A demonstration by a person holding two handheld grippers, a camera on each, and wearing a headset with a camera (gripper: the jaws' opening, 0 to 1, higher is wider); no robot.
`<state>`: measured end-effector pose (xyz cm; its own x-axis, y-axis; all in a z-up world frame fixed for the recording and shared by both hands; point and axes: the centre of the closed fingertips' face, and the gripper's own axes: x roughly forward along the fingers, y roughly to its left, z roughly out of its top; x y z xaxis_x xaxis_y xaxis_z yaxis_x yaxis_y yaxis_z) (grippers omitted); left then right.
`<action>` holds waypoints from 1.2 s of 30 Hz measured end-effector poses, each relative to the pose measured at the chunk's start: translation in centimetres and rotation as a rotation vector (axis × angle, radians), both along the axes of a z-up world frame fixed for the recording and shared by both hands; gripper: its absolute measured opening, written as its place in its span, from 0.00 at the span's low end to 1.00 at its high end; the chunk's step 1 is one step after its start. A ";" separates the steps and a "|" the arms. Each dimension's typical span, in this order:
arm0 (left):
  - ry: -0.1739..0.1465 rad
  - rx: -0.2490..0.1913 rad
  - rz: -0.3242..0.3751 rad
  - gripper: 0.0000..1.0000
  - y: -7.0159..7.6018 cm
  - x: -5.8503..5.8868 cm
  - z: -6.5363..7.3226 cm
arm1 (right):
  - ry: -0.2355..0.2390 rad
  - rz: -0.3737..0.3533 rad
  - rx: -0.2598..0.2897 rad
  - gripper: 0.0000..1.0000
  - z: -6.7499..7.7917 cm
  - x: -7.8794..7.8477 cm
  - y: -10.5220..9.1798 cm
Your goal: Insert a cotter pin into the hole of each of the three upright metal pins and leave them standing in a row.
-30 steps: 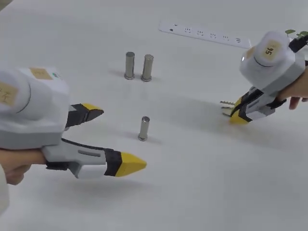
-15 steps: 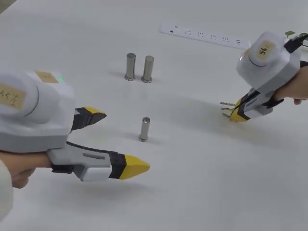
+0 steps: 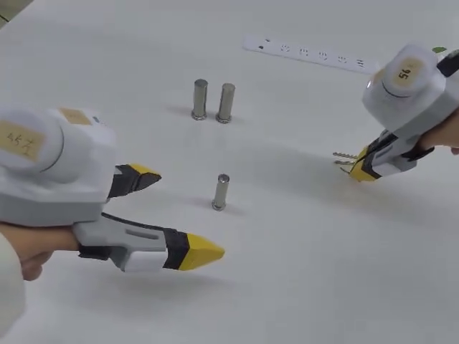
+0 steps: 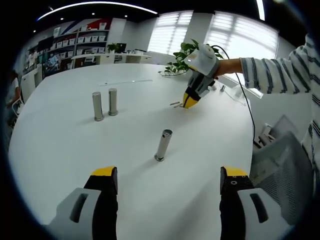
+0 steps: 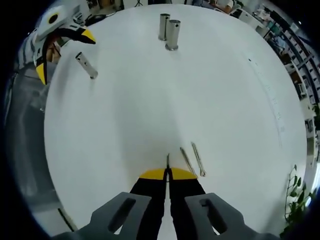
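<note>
Pinching one cotter pin [image 5: 167, 160] between fully closed jaws, the right gripper [image 5: 168, 173] touches the tabletop [image 3: 287, 287], two more cotter pins [image 5: 198, 159] lying just beside. The left gripper [image 4: 168, 172] gapes wide, empty, facing a lone upright metal pin [image 4: 163, 145]; two other metal pins [image 4: 97, 106] stand together beyond.

Light: bright, even daylight from windows [image 4: 240, 35] in my left gripper view | Shadows: soft, pale grey, left of upright pins [image 3: 221, 192] in my head view | Glare: white table [image 3: 287, 272] nearly washed out | Distortion: both gripper views bow at edges | Focus: sharp centrally
</note>
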<state>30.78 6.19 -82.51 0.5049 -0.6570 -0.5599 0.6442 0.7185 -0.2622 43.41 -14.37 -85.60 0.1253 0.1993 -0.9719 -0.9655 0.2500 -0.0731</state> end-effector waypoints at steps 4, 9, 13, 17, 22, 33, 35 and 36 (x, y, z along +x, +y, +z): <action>0.001 0.015 -0.003 0.83 0.3 0.0 -0.2 | -0.015 -0.018 0.034 0.02 1.1 -0.3 0.4; 0.008 0.021 -0.029 0.81 0.1 -0.4 -0.2 | -0.055 -0.006 0.072 0.02 2.4 -0.9 1.2; 0.022 0.014 -0.031 0.80 0.1 -0.7 -0.2 | -0.093 -0.015 0.125 0.02 3.4 -1.6 2.2; 0.032 0.000 -0.023 0.79 0.1 -0.7 0.0 | -0.124 -0.017 0.163 0.02 3.7 -2.6 2.9; 0.054 -0.019 -0.029 0.78 -0.2 -1.0 0.1 | -0.129 -0.051 0.240 0.02 4.1 -4.4 4.1; 0.058 -0.032 -0.042 0.70 -0.7 -0.7 0.7 | -0.174 -0.030 0.274 0.02 4.4 -6.8 4.8; 0.069 -0.038 -0.036 0.69 -0.8 -0.5 0.8 | -0.179 -0.029 0.285 0.02 4.5 -7.2 5.1; 0.073 -0.041 -0.038 0.68 -0.9 -0.5 0.9 | -0.187 -0.025 0.288 0.02 4.6 -7.3 5.2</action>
<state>30.26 5.27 -81.65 0.4380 -0.6978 -0.5668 0.6491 0.6817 -0.3377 36.11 -9.20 -81.01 0.3043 0.4565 -0.8361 -0.9352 0.3099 -0.1711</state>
